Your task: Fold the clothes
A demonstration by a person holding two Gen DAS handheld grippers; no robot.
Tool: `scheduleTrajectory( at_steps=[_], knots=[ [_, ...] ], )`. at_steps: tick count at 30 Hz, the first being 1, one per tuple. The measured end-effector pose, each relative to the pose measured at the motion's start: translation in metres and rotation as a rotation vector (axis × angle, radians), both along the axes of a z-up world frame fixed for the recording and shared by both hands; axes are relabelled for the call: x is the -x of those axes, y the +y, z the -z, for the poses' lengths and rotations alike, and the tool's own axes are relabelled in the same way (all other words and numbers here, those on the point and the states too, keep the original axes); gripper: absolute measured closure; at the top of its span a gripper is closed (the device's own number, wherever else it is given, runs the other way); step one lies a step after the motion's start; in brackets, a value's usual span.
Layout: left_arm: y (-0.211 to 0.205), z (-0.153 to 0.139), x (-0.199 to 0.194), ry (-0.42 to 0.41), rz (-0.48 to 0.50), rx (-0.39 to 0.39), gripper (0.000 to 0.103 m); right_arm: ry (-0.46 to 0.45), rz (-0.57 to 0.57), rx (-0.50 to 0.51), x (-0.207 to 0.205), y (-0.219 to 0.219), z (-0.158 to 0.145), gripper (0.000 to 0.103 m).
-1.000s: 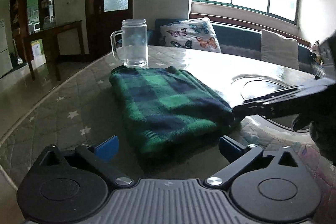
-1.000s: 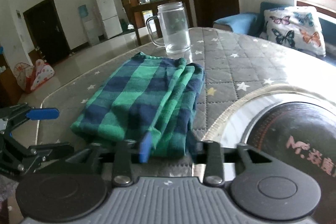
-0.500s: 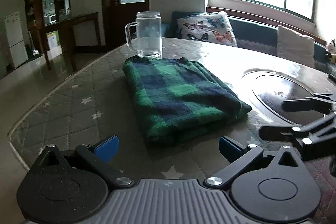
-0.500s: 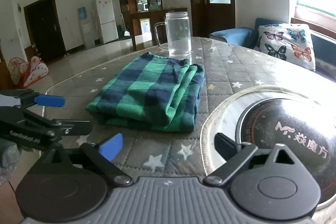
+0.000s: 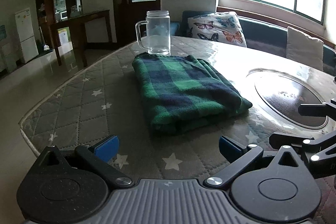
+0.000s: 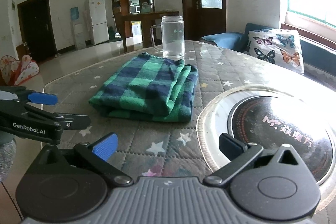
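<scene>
Left wrist view: quilted star-print tabletop (image 5: 84, 98) carries a folded green plaid garment (image 5: 187, 93), its far edge just beside a glass mug (image 5: 157, 33). Left claw (image 5: 168, 146) released, empty, short of the garment. Right wrist view: same garment (image 6: 149, 89) lies beside an inset round cooktop (image 6: 273, 125). Right claw (image 6: 168, 146) released, holding nothing.

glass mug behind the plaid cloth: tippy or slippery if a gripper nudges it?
Likely tippy: the glass mug is tall and narrow and looks empty. Its smooth wall would probably slip in a grip. The side handle may make it swivel. The folded plaid cloth lies at its base and could catch it.
</scene>
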State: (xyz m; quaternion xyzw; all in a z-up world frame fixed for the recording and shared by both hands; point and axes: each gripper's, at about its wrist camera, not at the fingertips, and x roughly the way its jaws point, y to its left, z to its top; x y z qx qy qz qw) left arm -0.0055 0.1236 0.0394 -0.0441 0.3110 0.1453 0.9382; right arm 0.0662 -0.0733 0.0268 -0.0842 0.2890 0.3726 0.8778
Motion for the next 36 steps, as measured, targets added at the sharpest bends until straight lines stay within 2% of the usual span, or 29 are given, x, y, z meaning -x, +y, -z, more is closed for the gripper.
scheduleTrajectory(
  at_steps=[12, 36],
  knots=[
    [-0.008, 0.005, 0.019, -0.009, -0.023, 0.02, 0.0, 0.016, 0.051, 0.016, 0.017, -0.006, 0.003, 0.0],
    [-0.029, 0.001, 0.038, -0.017, -0.024, 0.002, 0.0, 0.057, 0.071, 0.038, 0.044, -0.011, 0.008, 0.0]
  ],
)
